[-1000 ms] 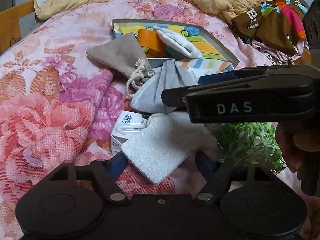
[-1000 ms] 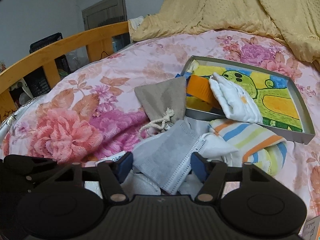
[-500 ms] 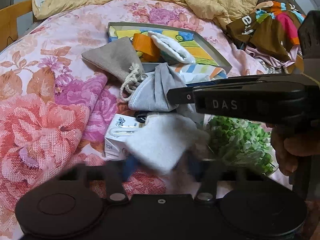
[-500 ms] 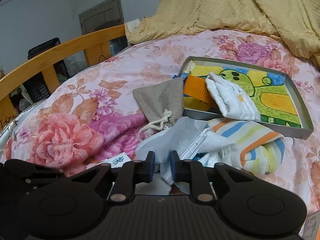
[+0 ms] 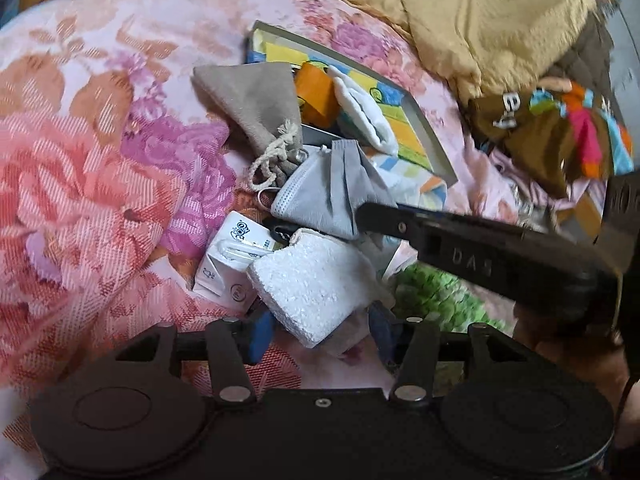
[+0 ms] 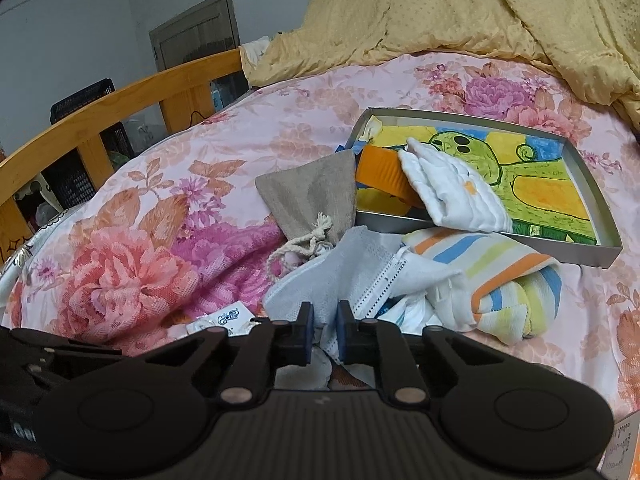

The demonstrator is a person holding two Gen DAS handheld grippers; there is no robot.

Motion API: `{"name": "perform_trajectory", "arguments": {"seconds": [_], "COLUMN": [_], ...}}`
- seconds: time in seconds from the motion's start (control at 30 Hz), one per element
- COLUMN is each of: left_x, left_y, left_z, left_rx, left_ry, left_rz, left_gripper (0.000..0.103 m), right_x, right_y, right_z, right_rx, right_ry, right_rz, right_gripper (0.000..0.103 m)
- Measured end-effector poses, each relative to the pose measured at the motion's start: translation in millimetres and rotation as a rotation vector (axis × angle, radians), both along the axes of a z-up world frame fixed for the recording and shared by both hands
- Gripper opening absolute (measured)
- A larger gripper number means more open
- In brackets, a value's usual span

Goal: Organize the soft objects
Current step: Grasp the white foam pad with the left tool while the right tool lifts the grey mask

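Note:
A white fluffy cloth (image 5: 312, 280) lies on the flowered bedspread, its near corner between the blue pads of my left gripper (image 5: 320, 334). Those jaws are opening and do not press the cloth. My right gripper (image 6: 325, 330) is shut on the near edge of a grey face mask (image 6: 320, 280), which bunches up between its pads. In the left wrist view the mask (image 5: 320, 200) sits just behind the white cloth, with the right gripper's finger (image 5: 400, 224) reaching into it from the right.
A metal tray (image 6: 540, 246) with a cartoon picture holds an orange item (image 6: 380, 176) and a folded white cloth (image 6: 452, 196). Nearby lie a grey drawstring pouch (image 6: 312, 192), a striped cloth (image 6: 500, 276), a small white carton (image 5: 228, 256) and a green cloth (image 5: 436, 292). A yellow blanket (image 6: 440, 12) lies behind, a wooden bed rail (image 6: 120, 100) at left.
My right gripper went from wide open to shut on the grey mask. The left gripper narrowed around the white cloth, then widened again, and its view rolled.

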State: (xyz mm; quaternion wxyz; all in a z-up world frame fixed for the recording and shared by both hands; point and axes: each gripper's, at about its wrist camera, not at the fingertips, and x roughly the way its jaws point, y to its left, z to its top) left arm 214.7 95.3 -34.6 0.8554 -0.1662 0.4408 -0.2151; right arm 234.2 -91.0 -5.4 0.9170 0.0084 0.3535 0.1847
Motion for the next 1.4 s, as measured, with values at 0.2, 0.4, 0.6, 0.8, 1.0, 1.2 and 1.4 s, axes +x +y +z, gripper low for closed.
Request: {"name": "perform_trajectory", "arguments": {"seconds": [0.2, 0.4, 0.6, 0.8, 1.0, 1.2, 1.4], "left_x": [7, 7, -5, -13, -24, -39, -51], "left_y": [15, 15, 17, 16, 9, 4, -6], "left_z": [-7, -10, 3, 14, 24, 41, 57], "left_rx": [-0.111, -0.145, -0.103, -0.046, 0.046, 0.106, 0.131], "left_ry": [0.061, 0.069, -0.020, -0.093, -0.186, -0.271, -0.353], "left_rz": [0.090, 0.112, 0.119, 0.129, 0.117, 0.136, 0.146], "left_gripper": [0.040, 0.033, 0.024, 0.019, 0.014, 0.011, 0.011], "right_x": [0, -4, -12, -20, -31, -48, -66], "right_y": [-1, 4, 3, -4, -5, -9, -23], "right_z": [-2, 0, 8, 17, 30, 48, 65], "right_rx": [-0.002, -0.026, -0.032, -0.026, -0.048, -0.055, -0.020], "right_ry": [0.013, 0.003, -0.016, -0.035, -0.108, -0.190, -0.236], "right_rz": [-0.006, 0.000, 0.001, -0.008, -0.006, -0.006, -0.032], "right_gripper": [0.009, 0.007, 0.006, 0.006, 0.006, 0.006, 0.006]}}
